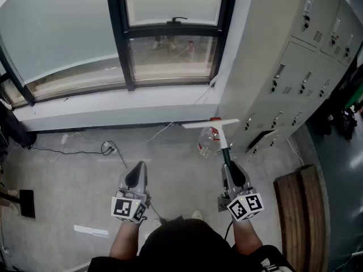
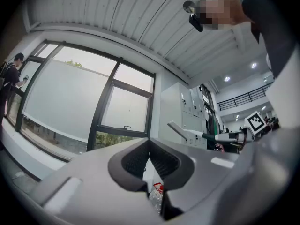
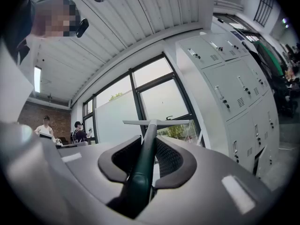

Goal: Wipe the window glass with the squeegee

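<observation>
Head view: the right tongs (image 1: 228, 168) are clamped on the green handle of the squeegee (image 1: 211, 123). The handle runs forward from the tongs, and the white blade sits crosswise at its far end. The blade is clear of the window (image 1: 170, 52) and appears in front of the foot of the wall (image 1: 113, 109) under the sill, close to the grey lockers (image 1: 300, 78). A clear plastic bottle (image 1: 207, 143) with a red cap stands on the floor (image 1: 68, 191), directly under the squeegee shaft as seen from above. The left tongs (image 1: 138, 168) are held beside the right pair, well apart from them, and point toward the same wall. Cables (image 1: 79, 151) lie on the floor to the left. Right gripper view: both ribbed pads bear on the handle from either side, with the blade level across the lower pane of the window. Left gripper view: the pads of the left tongs meet at their tips with nothing between them, and the bottle shows below them.
</observation>
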Action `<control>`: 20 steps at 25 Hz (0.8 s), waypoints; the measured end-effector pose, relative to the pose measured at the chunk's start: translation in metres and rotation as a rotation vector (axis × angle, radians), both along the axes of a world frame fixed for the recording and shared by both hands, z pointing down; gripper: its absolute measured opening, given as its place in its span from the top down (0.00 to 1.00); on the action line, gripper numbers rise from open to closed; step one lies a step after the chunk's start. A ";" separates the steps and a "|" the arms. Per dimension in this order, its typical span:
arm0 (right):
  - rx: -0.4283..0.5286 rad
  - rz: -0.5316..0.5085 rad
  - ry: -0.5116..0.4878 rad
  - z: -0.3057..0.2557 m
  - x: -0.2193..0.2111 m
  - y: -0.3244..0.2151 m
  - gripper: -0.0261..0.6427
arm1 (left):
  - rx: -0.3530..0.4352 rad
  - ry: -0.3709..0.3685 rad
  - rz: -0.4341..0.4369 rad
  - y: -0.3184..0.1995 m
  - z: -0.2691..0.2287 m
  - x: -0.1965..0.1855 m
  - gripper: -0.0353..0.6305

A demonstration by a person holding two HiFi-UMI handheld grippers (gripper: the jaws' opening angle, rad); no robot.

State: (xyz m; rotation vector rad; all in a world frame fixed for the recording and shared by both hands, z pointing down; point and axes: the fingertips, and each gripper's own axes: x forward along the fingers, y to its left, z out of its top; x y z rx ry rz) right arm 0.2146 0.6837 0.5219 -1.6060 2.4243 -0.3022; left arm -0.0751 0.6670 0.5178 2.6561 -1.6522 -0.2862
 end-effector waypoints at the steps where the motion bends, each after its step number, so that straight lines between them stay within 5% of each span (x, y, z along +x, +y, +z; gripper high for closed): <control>1: -0.005 -0.005 0.000 0.001 -0.004 0.000 0.82 | -0.008 0.012 -0.004 0.000 0.001 -0.001 0.95; 20: -0.051 -0.021 -0.027 0.014 -0.074 -0.013 0.82 | -0.052 0.008 0.011 -0.001 0.017 -0.073 0.95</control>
